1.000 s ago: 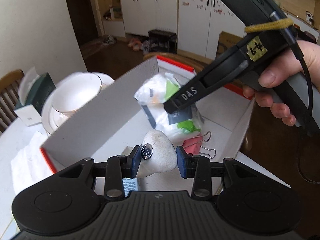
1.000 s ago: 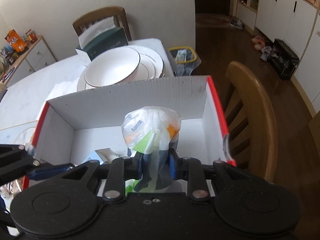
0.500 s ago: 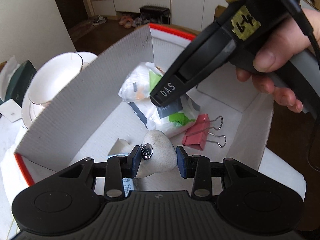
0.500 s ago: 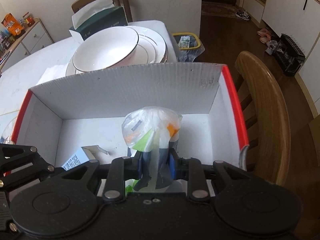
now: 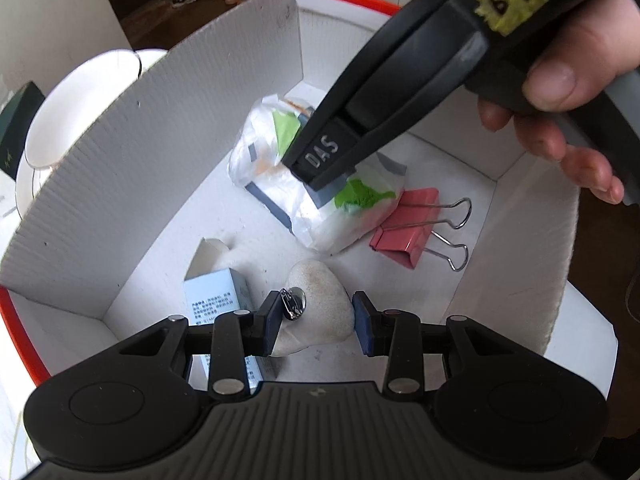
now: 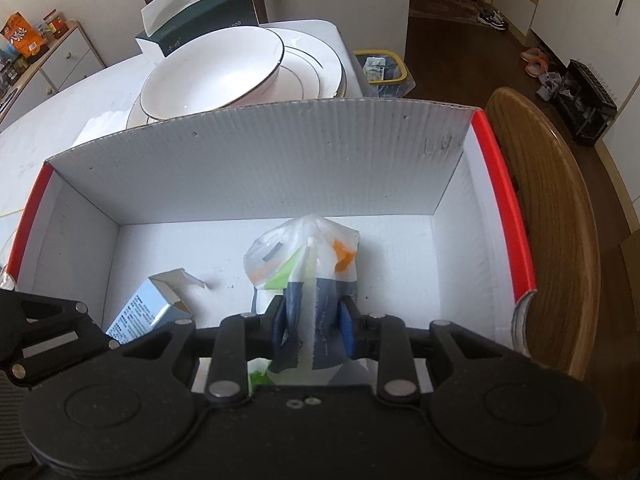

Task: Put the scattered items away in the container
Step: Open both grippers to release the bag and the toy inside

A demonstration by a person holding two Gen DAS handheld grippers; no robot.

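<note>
So the white stone with a little metal pin on it sits right between my left gripper pads, clamped from both sides, hanging low inside the cardboard box, just above its white floor. Directly under and to the left of it lies a small pale blue carton with its flap open.

The clear plastic bag with green, orange and dark blue stuff inside is pinched by my right gripper. Its jaws are opening right now, but the bag is between the pads and I can see them pressing the film. From the left wrist cam the bag's bottom looks to be resting on the box floor, roughly mid-box, well ahead of the stone.

Just beside the bag, touching its edge, is a pink binder clip with its wire handles pointing at the near-right wall.

A person's hand wraps the right gripper's handle above the box.

Outside, behind the far wall: a stacked white bowl on plates, a dark green tissue box, and a wooden chair against the red-edged right side.
</note>
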